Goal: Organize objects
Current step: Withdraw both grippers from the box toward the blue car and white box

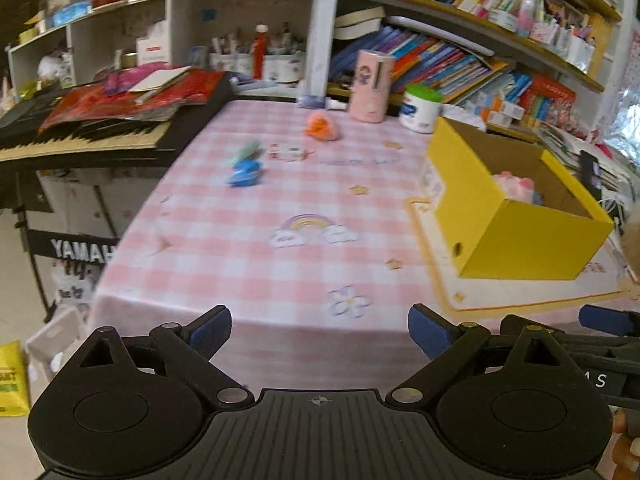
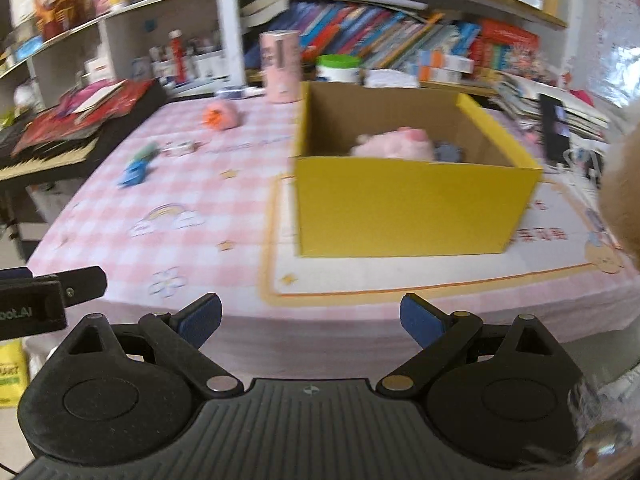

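My left claw [image 1: 319, 332] hangs at the near edge of the bench [image 1: 256, 248], its blue pads spread wide and touching nothing. My right claw [image 2: 310, 322] is likewise spread wide and empty, level with the near bench edge and facing the yellow box [image 2: 408, 208]. The box sits open-topped on a white, orange-bordered mat [image 2: 400, 276] on the right half of the bench; its long axis runs from the near edge toward the bookshelves [image 1: 460, 52]. Inside it lies a pink plush toy [image 2: 394, 144], with a small grey item just beside it, too blurred to identify. On the left half of the bench, well apart from the box, a blue toy [image 1: 244, 173] lies touching or just beside a pale green piece [image 1: 247, 149], their shared long axis slanting away toward the right. Near them sits a small white-and-red item [image 1: 289, 153], long axis across the bench, and farther back an orange toy [image 1: 320, 126]. A pink cylinder [image 1: 370, 85] stands upright at the far edge, beside a green-lidded white tub [image 1: 420, 110].
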Available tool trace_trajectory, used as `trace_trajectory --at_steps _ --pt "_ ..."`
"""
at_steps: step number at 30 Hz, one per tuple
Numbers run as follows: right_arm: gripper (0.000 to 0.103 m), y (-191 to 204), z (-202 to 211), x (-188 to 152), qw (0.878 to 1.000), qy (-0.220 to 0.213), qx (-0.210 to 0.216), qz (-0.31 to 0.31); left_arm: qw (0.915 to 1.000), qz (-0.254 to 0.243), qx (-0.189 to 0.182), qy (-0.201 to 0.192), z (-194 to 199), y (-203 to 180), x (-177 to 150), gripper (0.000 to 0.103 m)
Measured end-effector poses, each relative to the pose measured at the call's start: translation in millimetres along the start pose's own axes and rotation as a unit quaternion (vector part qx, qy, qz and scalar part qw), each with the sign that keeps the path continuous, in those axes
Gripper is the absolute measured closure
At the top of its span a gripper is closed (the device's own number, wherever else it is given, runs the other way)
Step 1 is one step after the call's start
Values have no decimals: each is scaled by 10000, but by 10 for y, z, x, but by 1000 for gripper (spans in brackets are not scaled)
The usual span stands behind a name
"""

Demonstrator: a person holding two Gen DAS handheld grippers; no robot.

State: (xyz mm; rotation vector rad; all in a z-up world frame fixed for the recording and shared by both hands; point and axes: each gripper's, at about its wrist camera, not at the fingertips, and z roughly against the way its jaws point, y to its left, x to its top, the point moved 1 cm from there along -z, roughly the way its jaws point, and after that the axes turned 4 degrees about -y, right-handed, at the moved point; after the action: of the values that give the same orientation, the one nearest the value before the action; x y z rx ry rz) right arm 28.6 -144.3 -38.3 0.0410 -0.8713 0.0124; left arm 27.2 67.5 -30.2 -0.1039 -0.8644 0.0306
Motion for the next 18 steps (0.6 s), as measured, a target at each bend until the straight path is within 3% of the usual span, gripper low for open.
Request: trace_trajectory --at_steps 9,18 --pt "6 577 35 33 9989 -125 351 280 9991 237 324 -150 190 498 -40 6" --pt "6 920 33 120 9969 -244 518 541 9982 399 427 -138 174 718 -32 6"
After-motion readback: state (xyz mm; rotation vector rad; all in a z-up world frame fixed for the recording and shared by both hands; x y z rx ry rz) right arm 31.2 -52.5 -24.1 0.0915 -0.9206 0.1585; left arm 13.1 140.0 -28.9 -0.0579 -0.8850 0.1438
